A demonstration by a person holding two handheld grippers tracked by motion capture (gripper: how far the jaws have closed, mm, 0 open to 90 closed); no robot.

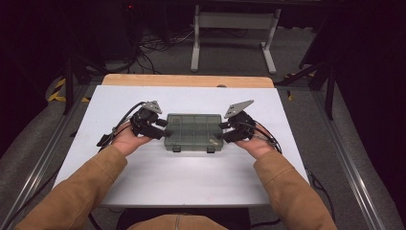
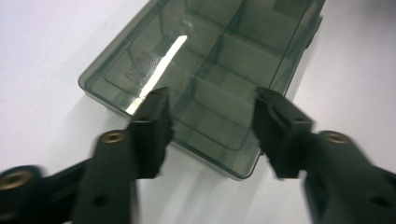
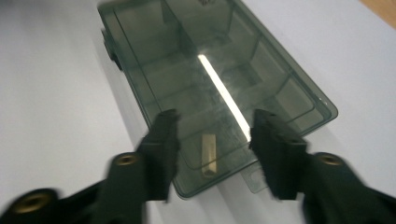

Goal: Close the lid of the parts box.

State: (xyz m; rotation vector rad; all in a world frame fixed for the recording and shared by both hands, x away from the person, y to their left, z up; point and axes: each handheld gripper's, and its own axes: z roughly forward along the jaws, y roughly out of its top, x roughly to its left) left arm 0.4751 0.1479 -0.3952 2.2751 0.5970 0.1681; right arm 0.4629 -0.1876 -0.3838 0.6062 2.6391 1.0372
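Observation:
A smoky, see-through plastic compartment box [image 1: 194, 129] lies shut and flat on the white table top [image 1: 158, 182]. My left gripper [image 1: 165, 128] is at the box's left end, jaws open; in the left gripper view the left gripper [image 2: 212, 116] has its two black jaws standing apart over the near corner of the box [image 2: 210, 60]. My right gripper [image 1: 222, 130] is at the right end, also open. Its jaws spread over the end of the box [image 3: 205, 60] in the right gripper view, where the right gripper [image 3: 212, 135] frames a small tan piece [image 3: 208, 154] lying in the nearest compartment.
Two dark latches [image 1: 176, 149] stick out of the box's front edge. A wooden strip [image 1: 186, 80] borders the far side of the table. Beyond it, a grey metal stand [image 1: 234, 21] and cables lie on the floor. Metal rails run along both sides.

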